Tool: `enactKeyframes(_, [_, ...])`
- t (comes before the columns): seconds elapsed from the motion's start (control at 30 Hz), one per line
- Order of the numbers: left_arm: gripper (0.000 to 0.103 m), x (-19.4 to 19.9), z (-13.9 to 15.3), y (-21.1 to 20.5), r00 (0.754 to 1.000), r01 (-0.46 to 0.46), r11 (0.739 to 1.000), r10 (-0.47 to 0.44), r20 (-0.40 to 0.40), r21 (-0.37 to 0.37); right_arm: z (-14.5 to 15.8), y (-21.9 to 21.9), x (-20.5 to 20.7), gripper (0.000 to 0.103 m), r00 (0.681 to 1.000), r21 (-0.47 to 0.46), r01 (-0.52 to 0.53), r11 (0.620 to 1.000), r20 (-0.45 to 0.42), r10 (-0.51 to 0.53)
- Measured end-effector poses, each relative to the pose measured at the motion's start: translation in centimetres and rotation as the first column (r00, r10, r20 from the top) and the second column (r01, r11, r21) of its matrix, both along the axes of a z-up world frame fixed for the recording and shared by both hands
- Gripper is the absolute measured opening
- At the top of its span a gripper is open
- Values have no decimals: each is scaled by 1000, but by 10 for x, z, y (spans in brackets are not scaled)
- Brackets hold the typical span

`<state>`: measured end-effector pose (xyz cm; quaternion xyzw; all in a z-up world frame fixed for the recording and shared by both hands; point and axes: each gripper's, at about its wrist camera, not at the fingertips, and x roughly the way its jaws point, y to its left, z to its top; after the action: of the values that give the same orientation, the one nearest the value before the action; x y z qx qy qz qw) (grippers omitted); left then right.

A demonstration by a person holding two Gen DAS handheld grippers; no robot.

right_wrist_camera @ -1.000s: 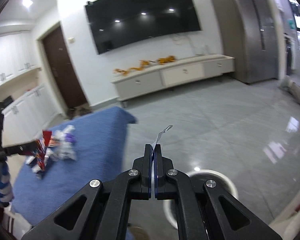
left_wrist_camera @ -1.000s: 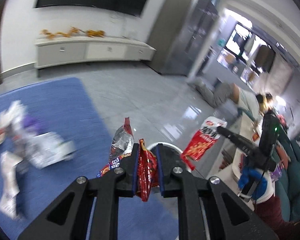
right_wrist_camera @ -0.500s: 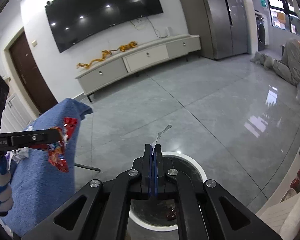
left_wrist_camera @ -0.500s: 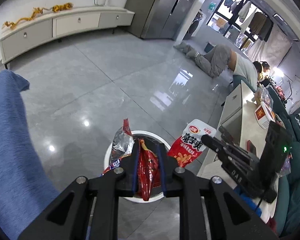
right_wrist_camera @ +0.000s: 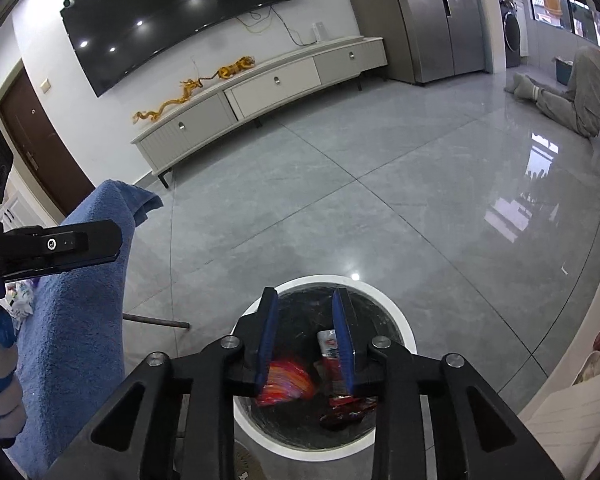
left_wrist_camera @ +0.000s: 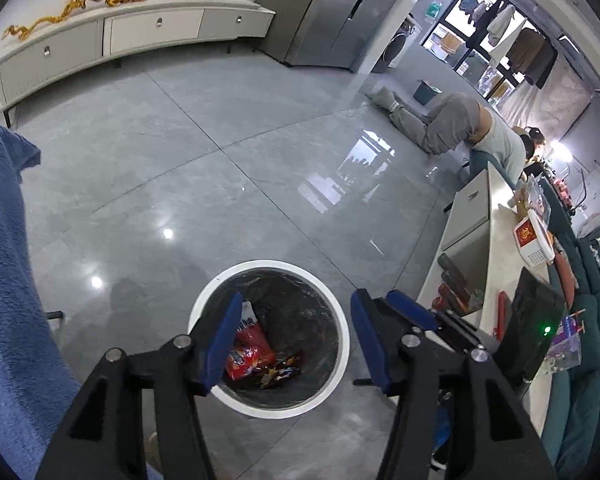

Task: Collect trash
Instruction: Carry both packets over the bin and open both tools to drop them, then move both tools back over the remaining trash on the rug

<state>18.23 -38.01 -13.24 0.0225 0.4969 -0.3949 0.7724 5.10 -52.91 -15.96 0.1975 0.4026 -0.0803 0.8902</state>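
A round white-rimmed trash bin with a dark liner stands on the grey floor; it also shows in the right wrist view. Red snack wrappers lie in its bottom, and show in the right wrist view too. My left gripper is open and empty above the bin. My right gripper is open and empty above the bin as well; its fingers show beside the left gripper's.
A table under a blue cloth stands left of the bin, with more wrappers on it. A white counter with boxes is at the right. A person lies on the floor far right. A TV cabinet lines the wall.
Both grippers have moved over the bin and opened. The red wrappers held by each have dropped into the bin.
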Motion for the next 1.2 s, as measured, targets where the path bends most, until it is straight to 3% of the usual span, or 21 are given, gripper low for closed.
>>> enactKeyframes(0.3, [55,-24,51,43,982,-63,998,65,175,-14,40,13,-15,35,998,-49,6,999,65,-3])
enactKeyframes(0.7, [55,-55,116,128,944,-120,986,149,296,-113,123,57,-43,41,975,-127,-39,991,213,65])
enactKeyframes(0.83, [56,-67,138,171,920,-155,977,198,340,-149,151,76,-51,42,961,-156,-48,987,262,88])
enactKeyframes(0.97, [67,-77,158,222,885,-204,960,265,383,-191,182,98,-58,43,943,-187,-59,981,312,116])
enactKeyframes(1.2, [68,-96,179,326,815,-312,917,393,425,-250,225,142,-71,46,916,-249,-86,965,362,175])
